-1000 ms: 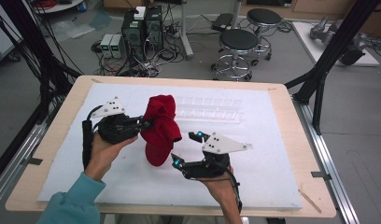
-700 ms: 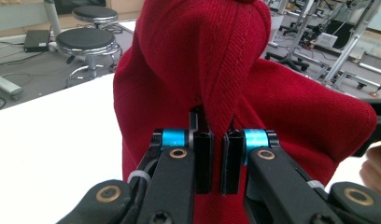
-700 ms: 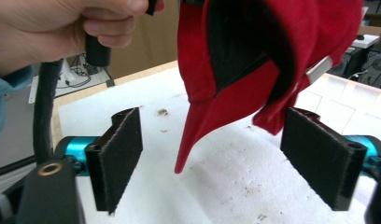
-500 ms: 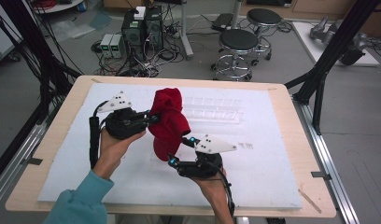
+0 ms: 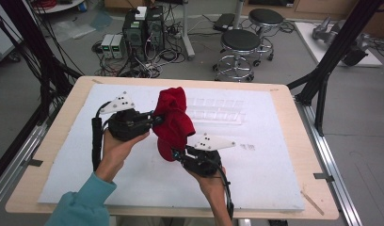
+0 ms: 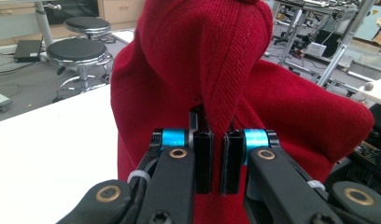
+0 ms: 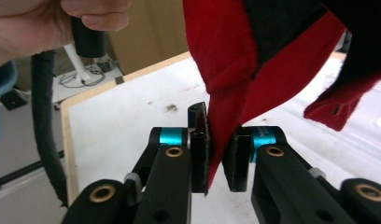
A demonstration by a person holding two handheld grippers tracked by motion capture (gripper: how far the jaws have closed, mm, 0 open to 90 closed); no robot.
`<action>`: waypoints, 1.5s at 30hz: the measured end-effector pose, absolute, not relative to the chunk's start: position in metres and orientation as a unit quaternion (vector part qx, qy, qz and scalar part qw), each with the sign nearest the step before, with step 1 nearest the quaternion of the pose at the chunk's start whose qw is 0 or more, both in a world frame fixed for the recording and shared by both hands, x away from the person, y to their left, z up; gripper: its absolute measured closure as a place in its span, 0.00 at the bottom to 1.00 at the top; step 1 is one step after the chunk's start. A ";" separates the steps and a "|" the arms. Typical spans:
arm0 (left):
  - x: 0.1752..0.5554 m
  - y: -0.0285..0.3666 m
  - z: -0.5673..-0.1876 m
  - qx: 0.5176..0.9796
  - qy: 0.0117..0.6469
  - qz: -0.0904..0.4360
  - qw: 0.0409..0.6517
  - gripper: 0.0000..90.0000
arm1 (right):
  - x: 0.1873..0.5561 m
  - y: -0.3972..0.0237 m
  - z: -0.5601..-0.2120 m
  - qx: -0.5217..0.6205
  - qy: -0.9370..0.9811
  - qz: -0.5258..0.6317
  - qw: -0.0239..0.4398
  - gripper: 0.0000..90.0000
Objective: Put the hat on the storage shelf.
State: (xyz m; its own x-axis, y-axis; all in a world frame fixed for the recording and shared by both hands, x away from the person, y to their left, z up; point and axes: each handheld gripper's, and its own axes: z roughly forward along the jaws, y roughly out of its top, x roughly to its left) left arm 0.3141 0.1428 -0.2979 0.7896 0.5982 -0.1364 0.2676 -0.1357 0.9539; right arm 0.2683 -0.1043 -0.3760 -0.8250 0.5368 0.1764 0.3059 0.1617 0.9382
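A red knit cloth (image 5: pixel 173 120) hangs above the white board, held up between both hands. My left gripper (image 5: pixel 151 118) is shut on a fold at the cloth's upper left; in the left gripper view the red cloth (image 6: pixel 235 88) rises from between the pinched jaws of the left gripper (image 6: pixel 216 161). My right gripper (image 5: pixel 177 154) has just been closing and now pinches the cloth's lower hanging edge. In the right gripper view a red flap (image 7: pixel 223 112) runs down between the jaws of the right gripper (image 7: pixel 217 158), which press on it.
A white foam board (image 5: pixel 275 155) covers the wooden table (image 5: pixel 293 122). A clear plastic tray (image 5: pixel 218 110) lies on the board behind the cloth. Stools (image 5: pixel 239 44), computer boxes and black frame legs stand beyond the table. The left hand (image 7: pixel 44 23) and its cable show in the right gripper view.
The right gripper came in lower and leftward to the cloth's bottom edge and closed on it. The left gripper kept its hold and the cloth shifted slightly right.
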 end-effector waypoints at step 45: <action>0.300 0.218 -0.356 0.732 0.290 0.210 0.579 0.17 | 0.313 -0.142 -0.341 0.334 0.712 0.577 0.221 0.95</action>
